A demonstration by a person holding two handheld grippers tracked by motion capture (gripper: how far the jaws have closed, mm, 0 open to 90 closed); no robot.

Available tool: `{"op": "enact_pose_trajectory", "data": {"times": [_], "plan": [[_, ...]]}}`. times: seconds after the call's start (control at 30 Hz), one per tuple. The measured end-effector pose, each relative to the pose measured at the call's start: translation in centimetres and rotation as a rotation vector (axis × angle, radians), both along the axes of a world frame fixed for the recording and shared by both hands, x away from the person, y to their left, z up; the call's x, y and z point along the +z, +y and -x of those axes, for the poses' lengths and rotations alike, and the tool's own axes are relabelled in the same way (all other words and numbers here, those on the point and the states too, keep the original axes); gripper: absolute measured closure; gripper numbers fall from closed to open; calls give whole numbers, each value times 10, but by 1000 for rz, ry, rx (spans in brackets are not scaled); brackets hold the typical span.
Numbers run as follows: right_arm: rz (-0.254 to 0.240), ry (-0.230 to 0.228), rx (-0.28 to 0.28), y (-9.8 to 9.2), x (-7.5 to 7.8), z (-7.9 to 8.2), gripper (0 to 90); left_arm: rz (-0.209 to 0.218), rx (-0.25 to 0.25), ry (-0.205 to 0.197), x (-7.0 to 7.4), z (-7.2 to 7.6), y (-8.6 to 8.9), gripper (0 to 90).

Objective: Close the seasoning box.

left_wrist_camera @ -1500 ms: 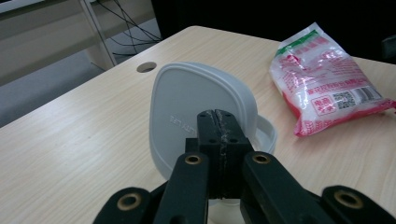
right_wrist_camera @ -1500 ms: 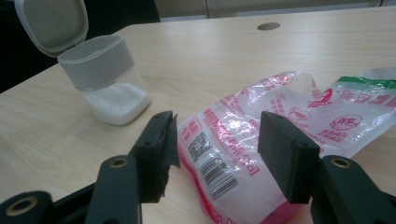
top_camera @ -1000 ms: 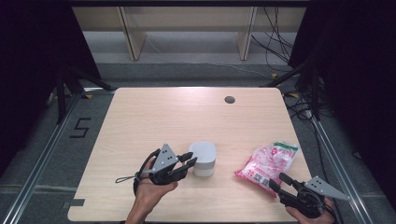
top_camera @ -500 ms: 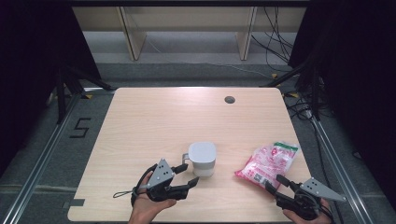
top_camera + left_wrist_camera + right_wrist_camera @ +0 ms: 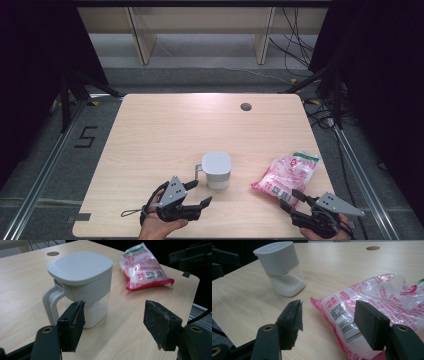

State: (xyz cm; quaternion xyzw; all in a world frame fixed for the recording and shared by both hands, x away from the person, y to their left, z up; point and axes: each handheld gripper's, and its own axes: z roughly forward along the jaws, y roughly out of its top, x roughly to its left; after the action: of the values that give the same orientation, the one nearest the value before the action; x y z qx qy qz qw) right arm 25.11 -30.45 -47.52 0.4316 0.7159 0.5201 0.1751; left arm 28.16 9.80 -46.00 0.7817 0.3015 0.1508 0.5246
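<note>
Two hand-held grippers at the near edge of a wooden counter (image 5: pixel 165 130), each facing one object. The left gripper (image 5: pixel 194 194), jaws released and spread wide, points toward a lidded white container (image 5: pixel 216 170) with a side handle (image 5: pixel 51 302); its clear lower part holds a shallow layer of white granules. The right gripper (image 5: pixel 295 200), jaws likewise released and holding nothing, points at a pink-and-clear plastic bag (image 5: pixel 286 172) of white granules lying flat, well to the right of the container.

Step in hand, as judged: closing in to take hold of each object. For the container, the likely sound grip is across the handle or the body below the lid, jaws level, so it stays upright and the contents do not shift. For the bag, the jaws would best pinch the sealed near end beside the barcode (image 5: pixel 348 327), not the loose filled middle, which would sag and slip.

Position relative to the jaws: in the left gripper view the container stands just beyond the left jaw, apart from both, with the handle nearest that jaw. In the right gripper view the bag's near end lies between and just beyond the two jaws, seemingly untouched.
</note>
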Motion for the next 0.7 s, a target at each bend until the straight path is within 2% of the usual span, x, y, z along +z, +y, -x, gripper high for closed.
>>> {"op": "enact_pose_trajectory", "data": {"times": [0.07, 0.13, 0.2, 0.23, 0.27, 0.3, 0.33, 0.37, 0.4, 0.43, 0.5, 0.53, 0.57, 0.6, 0.63, 0.67, 0.7], "plan": [[2, 13, 11, 1, 0, 1, 392, 1, 1, 5, -4, 1, 0, 315], [27, -5, 17, 0, 0, 0, 389, -4, 3, 13, -7, 2, 0, 304], [-5, 22, 13, 3, -1, 2, 389, -1, -3, 16, -9, 1, 0, 295], [14, 18, 7, 3, -1, 2, 389, -15, 0, 14, -10, 2, 0, 295], [29, -7, 16, 2, -2, 0, 389, -12, -2, 16, -10, 2, 0, 294], [6, 29, 24, 4, -1, 2, 389, -18, -16, 5, -11, 2, 0, 293], [26, 17, 23, 3, -1, 2, 389, 2, -8, 15, -12, 3, -1, 292], [20, 15, 28, 4, -1, 2, 389, 0, -1, 16, -13, 3, -1, 291], [13, 10, 28, 4, -2, 2, 389, -11, 5, 14, -14, 4, -1, 288], [33, -8, 24, 4, -2, 2, 389, -29, -2, 13, -14, 4, -1, 286], [37, 4, 35, 5, -2, 3, 389, -19, -2, 15, -17, 6, -3, 285], [21, 51, 23, 7, -1, 6, 387, -21, -12, 22, -19, 6, -3, 285], [16, 49, 30, 8, -2, 6, 388, -31, -8, 23, -20, 7, -3, 282], [39, 14, 42, 7, -3, 4, 388, -35, -12, 22, -21, 7, -3, 279], [46, 14, 43, 7, -3, 4, 387, -26, -9, 26, -22, 8, -3, 275], [29, 17, 47, 9, -3, 5, 387, -9, -10, 29, -24, 9, -4, 273], [57, 4, 56, 8, -3, 4, 388, -21, -9, 24, -24, 9, -3, 273]]}}
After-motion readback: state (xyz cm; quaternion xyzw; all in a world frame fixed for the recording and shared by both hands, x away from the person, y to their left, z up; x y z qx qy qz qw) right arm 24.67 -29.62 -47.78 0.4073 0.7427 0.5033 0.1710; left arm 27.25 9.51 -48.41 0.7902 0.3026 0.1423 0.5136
